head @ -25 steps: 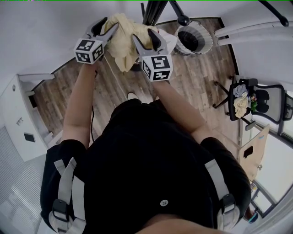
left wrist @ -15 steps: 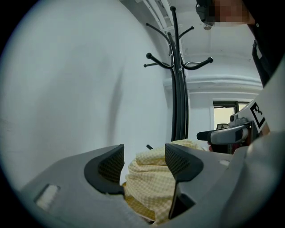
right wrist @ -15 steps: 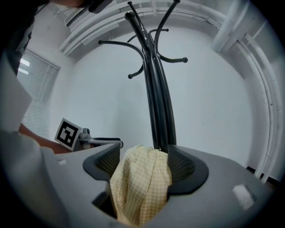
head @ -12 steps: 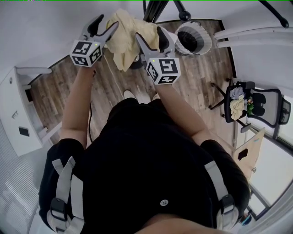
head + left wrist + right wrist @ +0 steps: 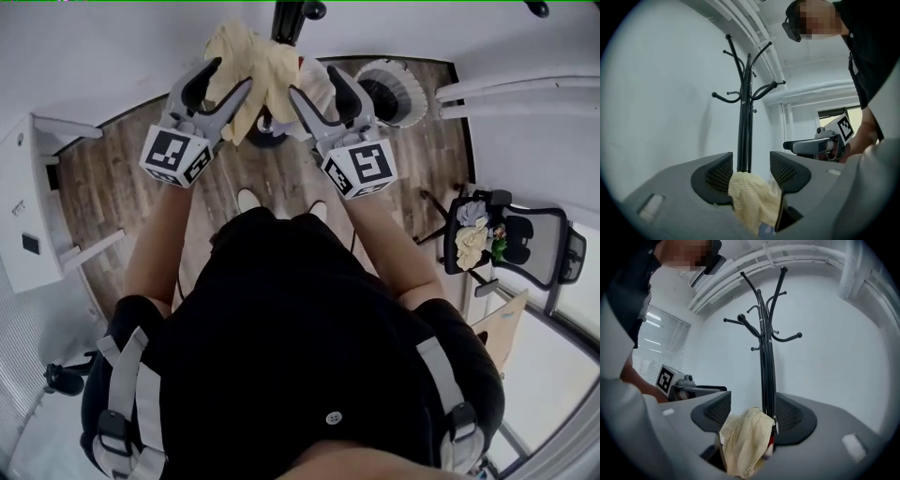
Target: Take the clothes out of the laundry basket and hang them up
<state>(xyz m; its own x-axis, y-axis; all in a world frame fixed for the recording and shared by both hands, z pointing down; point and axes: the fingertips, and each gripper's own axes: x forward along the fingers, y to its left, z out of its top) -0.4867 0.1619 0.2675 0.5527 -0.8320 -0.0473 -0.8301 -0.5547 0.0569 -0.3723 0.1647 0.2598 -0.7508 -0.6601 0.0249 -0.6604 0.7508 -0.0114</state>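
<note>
Coat stand (image 5: 286, 17): top cut off by the head view's upper edge; base partly hidden behind yellow garment (image 5: 246, 70).
Chair pile (image 5: 469, 239): too small to identify.
Laundry basket (image 5: 414, 103): inside too dark to tell.

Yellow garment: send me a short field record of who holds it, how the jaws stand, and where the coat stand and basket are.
garment: yellow garment, bunched, held up in front of the person
left hand-held gripper: jaws have just been closing, cloth pinched between them
right hand-held gripper: jaws have just been closing, on the same cloth
coat stand: black, straight ahead of both grippers, hooks bare
laundry basket: white, on the wood floor, right of the garment in the head view
hung yet: no
</note>
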